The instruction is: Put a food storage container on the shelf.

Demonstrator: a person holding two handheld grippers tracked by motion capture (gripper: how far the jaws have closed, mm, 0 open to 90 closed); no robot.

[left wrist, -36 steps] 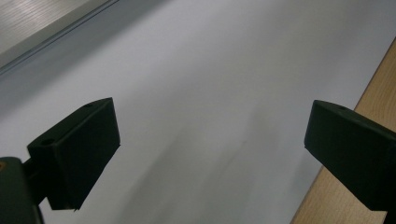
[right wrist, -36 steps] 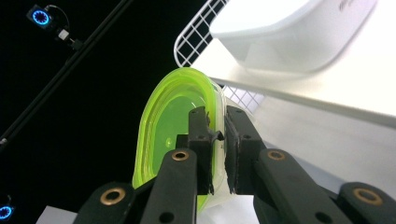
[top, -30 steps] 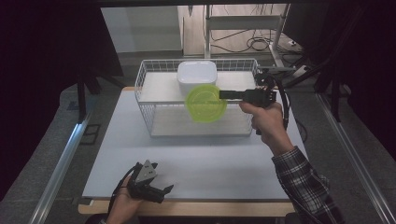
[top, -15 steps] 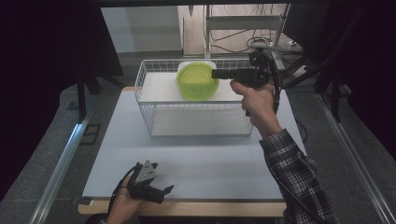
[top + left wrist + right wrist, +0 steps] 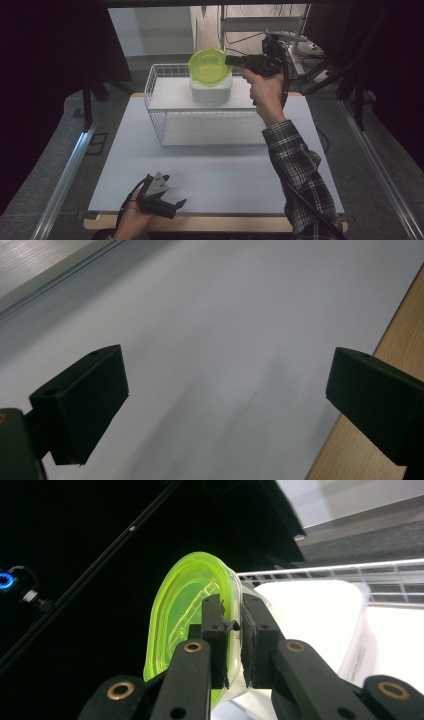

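Green bowl [image 5: 209, 65] sits pinched by its rim in our right gripper [image 5: 231, 60], upper middle of the frame, directly above the white container [image 5: 210, 91] in the wire basket [image 5: 155, 112]; left gripper [image 5: 172, 205] gapes wide, far off.

Black tongs [image 5: 231, 60] with brass rivets; plaid sleeve [image 5: 295, 165].

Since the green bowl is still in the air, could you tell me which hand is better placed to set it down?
Right: the right gripper already clamps the green bowl above the white container; the left gripper rests open at the table's near edge.
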